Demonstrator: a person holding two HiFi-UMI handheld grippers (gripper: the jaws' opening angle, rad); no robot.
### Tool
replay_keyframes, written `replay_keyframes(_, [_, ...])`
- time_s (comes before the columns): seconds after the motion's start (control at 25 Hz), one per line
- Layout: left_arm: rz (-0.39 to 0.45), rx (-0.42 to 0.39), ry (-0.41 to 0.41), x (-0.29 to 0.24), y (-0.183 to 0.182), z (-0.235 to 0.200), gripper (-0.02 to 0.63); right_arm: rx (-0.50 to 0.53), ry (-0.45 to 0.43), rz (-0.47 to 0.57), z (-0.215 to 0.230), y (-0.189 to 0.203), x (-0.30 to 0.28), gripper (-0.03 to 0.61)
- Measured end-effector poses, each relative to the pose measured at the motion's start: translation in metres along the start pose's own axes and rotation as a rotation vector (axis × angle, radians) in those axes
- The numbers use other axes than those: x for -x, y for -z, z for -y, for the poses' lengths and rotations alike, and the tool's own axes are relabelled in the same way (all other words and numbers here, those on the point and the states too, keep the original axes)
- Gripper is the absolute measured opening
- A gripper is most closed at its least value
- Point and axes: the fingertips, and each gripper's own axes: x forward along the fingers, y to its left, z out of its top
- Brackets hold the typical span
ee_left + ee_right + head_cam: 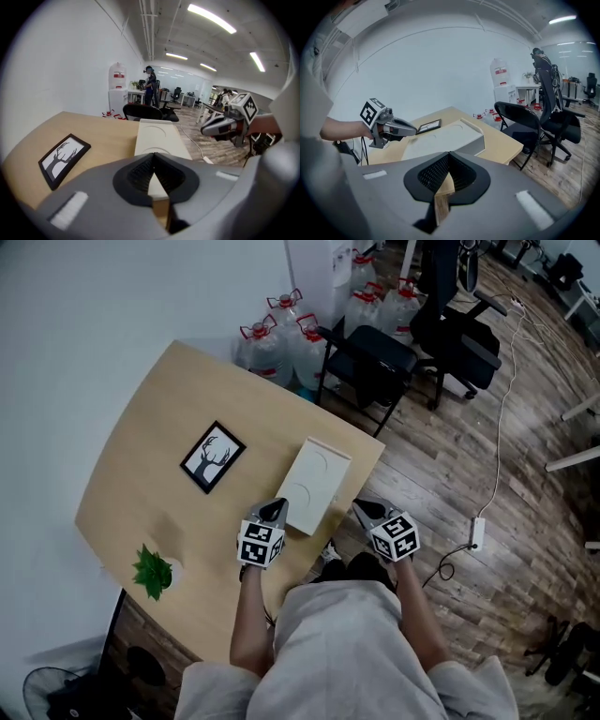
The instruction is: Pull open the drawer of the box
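Your table (131, 484) carries the cream box (314, 482) near its front edge; this is the approach step. The left gripper (274, 512) at its near corner and the right gripper (363, 510) beside it are pinched together, empty. The drawer probably faces you: find a hold.

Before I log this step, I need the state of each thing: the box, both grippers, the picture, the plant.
Cream rectangular box: shut, nothing pulled out.
Left gripper: jaws together, empty.
Right gripper: jaws together, empty.
Black-framed deer picture: lying flat.
Small green plant: upright.
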Motion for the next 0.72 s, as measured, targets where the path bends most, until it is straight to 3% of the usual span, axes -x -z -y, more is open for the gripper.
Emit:
replay_keyframes(0.24, [-0.114, -0.085, 0.067, -0.018, 0.019, -0.002, 0.054, 0.034, -0.016, -0.071, 0.0, 0.022, -0.011, 0.003])
replay_keyframes(0.56, [-0.185, -0.164, 0.101, -0.027, 0.019, 0.005, 0.054, 0.074, -0.026, -0.111, 0.002, 0.03, -0.023, 0.002])
replay_keyframes(0.72, [-0.207, -0.145, 0.121, -0.026, 0.022, 0.007, 0.054, 0.097, -0.051, -0.131, 0.0, 0.034, -0.034, 0.003])
